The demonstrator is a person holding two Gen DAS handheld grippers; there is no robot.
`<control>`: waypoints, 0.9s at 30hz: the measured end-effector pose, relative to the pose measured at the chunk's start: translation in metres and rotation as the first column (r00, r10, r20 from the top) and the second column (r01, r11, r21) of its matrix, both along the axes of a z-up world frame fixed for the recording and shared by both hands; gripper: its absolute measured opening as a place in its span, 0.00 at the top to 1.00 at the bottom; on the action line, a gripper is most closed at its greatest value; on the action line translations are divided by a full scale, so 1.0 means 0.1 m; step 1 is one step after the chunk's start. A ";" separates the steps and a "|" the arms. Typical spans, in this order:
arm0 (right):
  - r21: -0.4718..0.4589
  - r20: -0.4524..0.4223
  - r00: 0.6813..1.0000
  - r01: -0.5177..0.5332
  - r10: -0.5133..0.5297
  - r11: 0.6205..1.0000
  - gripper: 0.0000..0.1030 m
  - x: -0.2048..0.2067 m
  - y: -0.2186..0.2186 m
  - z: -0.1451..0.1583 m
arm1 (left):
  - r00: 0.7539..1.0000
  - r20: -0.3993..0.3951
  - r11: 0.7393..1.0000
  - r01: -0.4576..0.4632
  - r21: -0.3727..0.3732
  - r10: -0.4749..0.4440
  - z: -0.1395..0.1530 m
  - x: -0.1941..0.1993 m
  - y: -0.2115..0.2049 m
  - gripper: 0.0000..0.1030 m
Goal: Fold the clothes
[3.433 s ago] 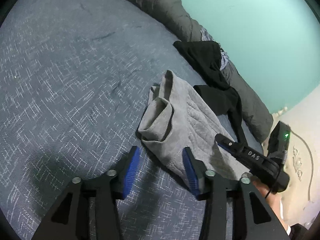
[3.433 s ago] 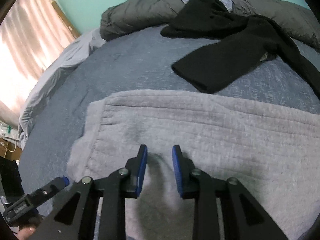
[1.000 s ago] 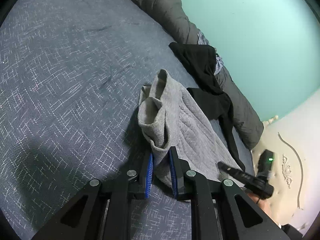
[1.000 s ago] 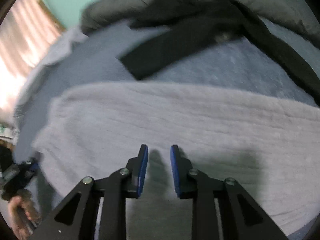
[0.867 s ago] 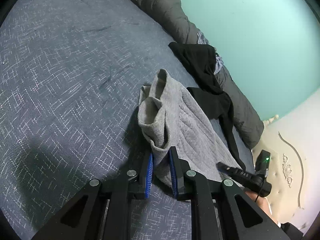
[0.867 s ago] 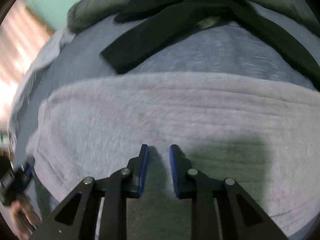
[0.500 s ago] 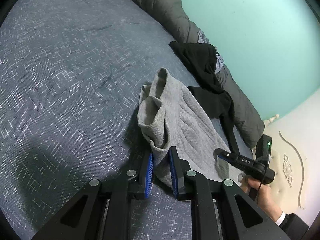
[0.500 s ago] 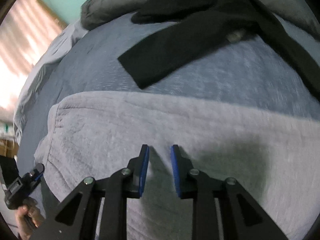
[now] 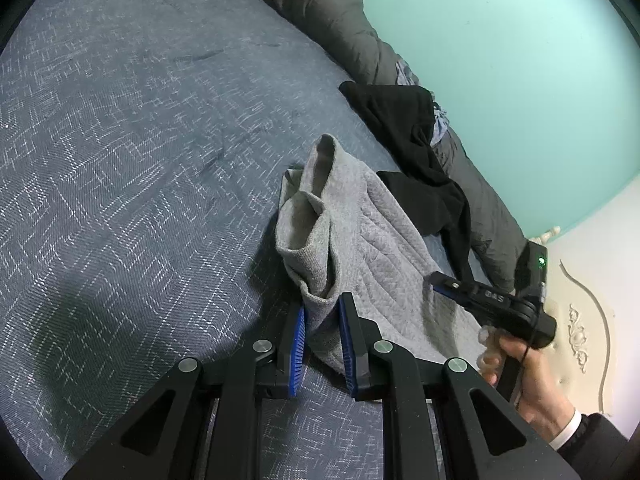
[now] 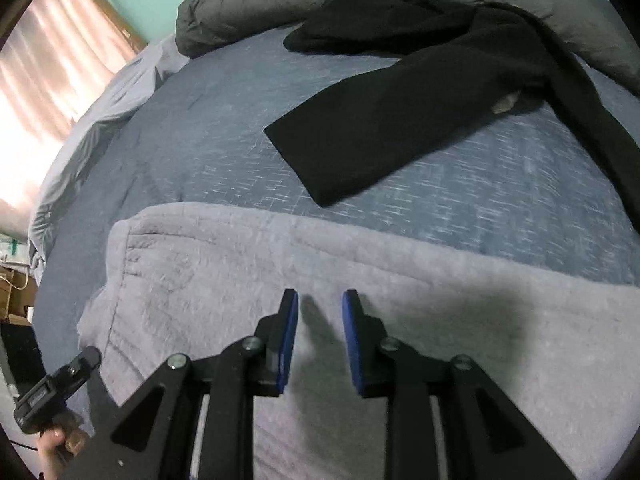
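A grey knit garment [image 9: 372, 240] lies crumpled on the blue patterned bedspread [image 9: 132, 152]. Its near edge is bunched up and lifted slightly. My left gripper [image 9: 323, 312] is shut on that near edge, with cloth showing between the blue pads. In the right wrist view the same grey garment [image 10: 224, 264] spreads wide below my right gripper [image 10: 320, 300]. That gripper hovers just over the cloth, narrowly open, with only its own shadow between the fingers. From the left wrist view, a hand [image 9: 520, 368] holds the right gripper [image 9: 476, 294] above the garment's right part.
A black long-sleeved garment [image 10: 420, 96] lies beyond the grey one, one sleeve stretched toward it. A dark grey duvet [image 10: 256, 0] is rolled along the turquoise wall. A pale sheet [image 10: 100, 112] and a curtain sit at the left. Bare bedspread stretches left of the grey garment.
Since 3.4 s ago my left gripper has shut on the grey garment's near edge and has stayed put. Over the last second the right gripper swung about above the cloth, its gap unchanged.
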State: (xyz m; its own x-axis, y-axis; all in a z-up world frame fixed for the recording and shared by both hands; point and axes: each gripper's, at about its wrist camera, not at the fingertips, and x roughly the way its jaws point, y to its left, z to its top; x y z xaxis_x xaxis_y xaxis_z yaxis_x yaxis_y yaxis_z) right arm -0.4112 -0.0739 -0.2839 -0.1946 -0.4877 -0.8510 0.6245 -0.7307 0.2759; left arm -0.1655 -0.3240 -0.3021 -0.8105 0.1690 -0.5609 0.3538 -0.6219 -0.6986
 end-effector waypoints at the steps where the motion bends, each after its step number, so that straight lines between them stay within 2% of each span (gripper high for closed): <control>1: 0.001 0.000 1.000 0.013 -0.013 1.000 0.78 -0.01 0.04 0.01 | 1.000 0.001 1.000 0.000 0.000 0.000 0.00 0.00 0.00 0.83; 10: -0.005 -0.006 0.973 0.229 -0.229 0.973 0.78 -0.19 0.96 0.16 | 1.000 0.012 1.000 0.002 0.002 -0.002 0.01 -0.03 -0.02 0.82; 20: -0.061 0.008 0.929 0.370 -0.371 0.927 0.78 0.21 2.31 0.19 | 1.000 0.017 1.000 -0.021 0.011 0.021 0.05 0.13 0.03 0.81; 24: -0.081 0.017 0.905 0.425 -0.425 0.901 0.78 0.36 2.85 0.19 | 0.999 0.010 0.998 -0.041 0.042 0.040 0.05 0.15 0.01 0.80; 26: -0.091 0.022 0.892 0.452 -0.452 0.887 0.77 0.44 3.12 0.20 | 0.998 0.015 0.998 -0.056 0.033 0.056 0.06 0.21 -0.01 0.78; 27: -0.096 0.024 0.885 0.465 -0.465 0.880 0.73 0.48 3.25 0.20 | 0.998 0.021 0.997 -0.067 0.025 0.067 0.07 0.24 -0.03 0.77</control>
